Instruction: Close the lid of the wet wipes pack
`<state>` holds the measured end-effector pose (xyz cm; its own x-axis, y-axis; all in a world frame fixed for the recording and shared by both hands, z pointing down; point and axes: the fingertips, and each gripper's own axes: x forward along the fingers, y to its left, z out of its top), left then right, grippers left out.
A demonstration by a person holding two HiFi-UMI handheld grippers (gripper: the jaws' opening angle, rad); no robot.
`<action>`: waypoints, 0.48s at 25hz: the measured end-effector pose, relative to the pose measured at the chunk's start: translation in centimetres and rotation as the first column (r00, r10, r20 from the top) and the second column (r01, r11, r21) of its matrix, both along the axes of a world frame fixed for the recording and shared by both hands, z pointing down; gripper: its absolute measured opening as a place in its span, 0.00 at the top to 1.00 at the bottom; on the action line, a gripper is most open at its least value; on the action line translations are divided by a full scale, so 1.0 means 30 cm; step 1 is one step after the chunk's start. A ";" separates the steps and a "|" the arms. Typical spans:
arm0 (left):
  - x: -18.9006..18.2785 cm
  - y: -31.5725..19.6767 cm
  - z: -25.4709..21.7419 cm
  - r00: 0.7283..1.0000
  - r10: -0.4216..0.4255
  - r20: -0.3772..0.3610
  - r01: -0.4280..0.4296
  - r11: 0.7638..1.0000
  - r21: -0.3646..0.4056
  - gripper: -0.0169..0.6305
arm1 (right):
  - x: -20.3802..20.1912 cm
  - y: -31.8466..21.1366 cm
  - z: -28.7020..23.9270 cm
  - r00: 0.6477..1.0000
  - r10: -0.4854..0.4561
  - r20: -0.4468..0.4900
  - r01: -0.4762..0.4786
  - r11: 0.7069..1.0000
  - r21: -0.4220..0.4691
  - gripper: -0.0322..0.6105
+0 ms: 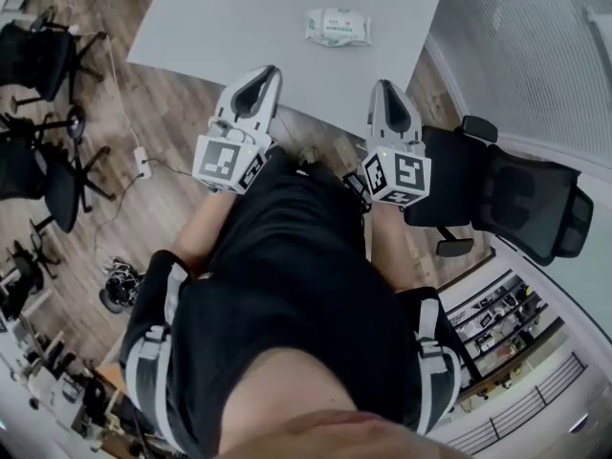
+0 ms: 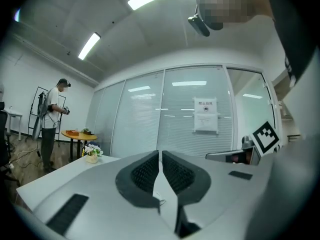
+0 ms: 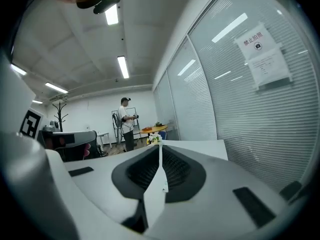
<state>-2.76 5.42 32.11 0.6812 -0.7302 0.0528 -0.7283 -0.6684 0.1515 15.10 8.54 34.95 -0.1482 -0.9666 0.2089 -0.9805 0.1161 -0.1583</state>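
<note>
The wet wipes pack, white with green print, lies flat on the grey table, toward its far right; its lid is too small to make out. Both grippers are held up in front of the person's body, short of the table's near edge and well clear of the pack. In the head view the left gripper and the right gripper point toward the table. In the left gripper view the left gripper has its jaws together with nothing between them. The right gripper is likewise shut and empty. Neither gripper view shows the pack.
A black office chair stands right of the person, more black chairs at the left on the wood floor. A glass wall with blinds lies ahead. A person stands far off by a round table. A small flower pot sits on the table.
</note>
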 end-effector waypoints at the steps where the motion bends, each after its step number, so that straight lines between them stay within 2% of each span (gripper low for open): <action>1: -0.014 0.020 -0.014 1.000 -0.004 -0.005 0.005 1.000 0.010 0.91 | -0.015 0.024 -0.006 1.000 0.009 0.014 -0.009 1.000 0.005 0.89; 4: -0.060 0.063 -0.032 1.000 -0.018 -0.006 0.018 1.000 0.010 0.91 | -0.064 0.082 -0.008 0.999 0.032 0.032 -0.032 0.999 0.004 0.89; 7: -0.094 0.086 -0.022 1.000 0.000 -0.012 0.000 1.000 0.029 0.91 | -0.118 0.110 -0.007 0.999 0.031 0.022 -0.031 1.000 0.001 0.89; 10: -0.115 0.093 0.001 1.000 0.002 0.003 -0.002 1.000 0.014 0.91 | -0.157 0.125 -0.004 0.999 0.042 0.015 -0.042 0.999 0.009 0.90; 12: -0.128 0.100 0.006 1.000 0.015 -0.013 -0.015 1.000 0.014 0.91 | -0.182 0.131 -0.006 0.999 0.051 0.015 -0.051 0.999 0.015 0.90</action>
